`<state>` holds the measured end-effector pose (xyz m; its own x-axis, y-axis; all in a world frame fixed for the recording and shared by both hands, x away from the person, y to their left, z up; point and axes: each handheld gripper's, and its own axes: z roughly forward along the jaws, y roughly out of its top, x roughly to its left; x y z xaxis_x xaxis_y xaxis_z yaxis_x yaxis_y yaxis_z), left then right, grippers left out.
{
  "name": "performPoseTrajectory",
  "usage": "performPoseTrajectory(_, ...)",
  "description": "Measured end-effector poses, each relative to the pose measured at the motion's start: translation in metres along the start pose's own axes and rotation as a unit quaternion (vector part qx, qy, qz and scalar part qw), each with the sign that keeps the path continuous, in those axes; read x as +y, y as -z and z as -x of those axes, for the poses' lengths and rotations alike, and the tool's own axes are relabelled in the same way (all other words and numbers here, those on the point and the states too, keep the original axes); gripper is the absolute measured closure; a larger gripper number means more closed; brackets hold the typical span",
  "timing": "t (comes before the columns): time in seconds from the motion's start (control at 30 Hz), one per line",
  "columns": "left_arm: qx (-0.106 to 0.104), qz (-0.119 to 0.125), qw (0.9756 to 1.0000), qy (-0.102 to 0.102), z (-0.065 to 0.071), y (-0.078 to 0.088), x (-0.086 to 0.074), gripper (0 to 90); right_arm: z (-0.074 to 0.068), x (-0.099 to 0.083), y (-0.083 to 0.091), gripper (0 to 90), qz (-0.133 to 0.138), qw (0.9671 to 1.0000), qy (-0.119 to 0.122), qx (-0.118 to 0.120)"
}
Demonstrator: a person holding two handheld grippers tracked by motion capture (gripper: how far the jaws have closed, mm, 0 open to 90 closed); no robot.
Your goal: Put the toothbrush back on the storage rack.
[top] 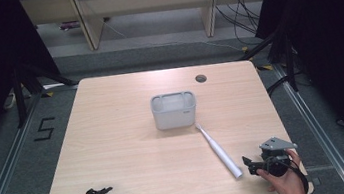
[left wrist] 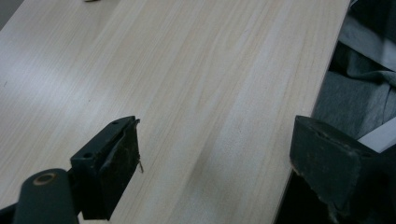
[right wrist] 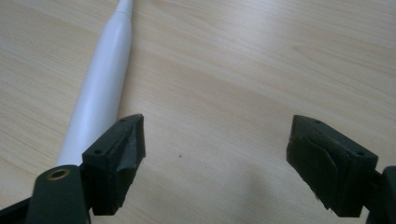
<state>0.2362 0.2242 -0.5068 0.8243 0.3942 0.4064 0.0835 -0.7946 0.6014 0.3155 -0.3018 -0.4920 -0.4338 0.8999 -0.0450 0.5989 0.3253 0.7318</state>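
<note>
The toothbrush point(right wrist: 100, 88) head runs off the right gripper view's top edge; its base hides behind a jaw.

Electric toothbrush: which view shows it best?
High view. The electric toothbrush lies whole on the table, its head end close to the grey container, base toward the open right gripper. The right gripper view shows its handle close up, head cropped. The left gripper view looks across bare tabletop.

On the table point(top: 114, 135) a container point(top: 174, 110) sits at centre, an electric toothbrush point(top: 219, 150) lies toward five o'clock from it, and a cable hole point(top: 201, 78) lies toward one o'clock.
</note>
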Motion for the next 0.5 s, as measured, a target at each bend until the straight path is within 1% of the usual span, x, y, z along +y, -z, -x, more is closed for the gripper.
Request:
performPoseTrajectory(0.07, 0.002, 0.001, 1.0000, 0.001, 0.000, 0.000, 0.000, 15.3, 0.001, 0.000, -0.001, 20.4, 0.002, 1.0000, 0.007, 0.003)
performPoseTrajectory(0.1, 0.001, 0.001, 1.0000, 0.001, 0.000, -0.001, 0.000, 15.3, -0.001, 0.000, 0.000, 20.5, -0.004, 1.0000, -0.003, -0.003)
performPoseTrajectory(0.13, 0.004, 0.007, 1.0000, 0.003, 0.001, -0.002, 0.000, 15.3, -0.002, 0.001, 0.000, 20.7, -0.008, 1.0000, -0.005, -0.002)
performPoseTrajectory(0.17, 0.004, 0.007, 1.0000, 0.003, 0.001, -0.002, 0.000, 15.3, -0.002, 0.001, 0.000, 20.7, -0.008, 1.0000, -0.005, -0.002)
performPoseTrajectory(0.2, 0.002, 0.006, 1.0000, 0.002, 0.001, -0.002, -0.001, 15.3, 0.001, 0.002, -0.001, 22.0, -0.006, 0.9998, 0.012, 0.014)
performPoseTrajectory(0.23, 0.002, 0.004, 1.0000, 0.002, 0.001, -0.001, -0.001, 15.3, 0.000, 0.004, 0.001, 22.3, -0.015, 0.9998, 0.002, 0.011)
performPoseTrajectory(0.27, 0.004, 0.004, 1.0000, 0.003, 0.001, -0.002, -0.001, 15.3, -0.002, 0.004, 0.000, 22.5, -0.020, 0.9996, -0.008, 0.020)
performPoseTrajectory(0.3, 0.004, 0.004, 1.0000, 0.003, 0.001, -0.002, -0.001, 15.3, 0.000, 0.005, 0.000, 22.9, -0.012, 0.9998, 0.003, 0.016)
performPoseTrajectory(0.33, 0.002, 0.001, 1.0000, 0.001, 0.000, -0.001, 0.000, 15.3, -0.003, 0.005, 0.000, 23.5, -0.011, 0.9999, -0.005, 0.008)
performPoseTrajectory(0.37, 0.002, 0.001, 1.0000, 0.001, 0.000, -0.001, 0.000, 15.3, -0.003, 0.005, 0.000, 23.5, -0.011, 0.9999, -0.005, 0.008)
performPoseTrajectory(0.43, 0.005, 0.006, 1.0000, 0.003, 0.001, -0.002, -0.001, 15.3, -0.002, 0.009, -0.001, 25.2, -0.008, 0.9998, 0.014, 0.015)
performPoseTrajectory(0.47, 0.004, 0.003, 1.0000, 0.002, 0.000, -0.002, -0.001, 15.3, -0.006, 0.010, 0.000, 25.9, -0.015, 0.9997, 0.002, 0.017)
performPoseTrajectory(0.5, 0.009, 0.003, 1.0000, 0.002, 0.001, -0.002, -0.001, 15.3, -0.005, 0.013, 0.002, 27.2, -0.018, 0.9996, 0.014, 0.018)
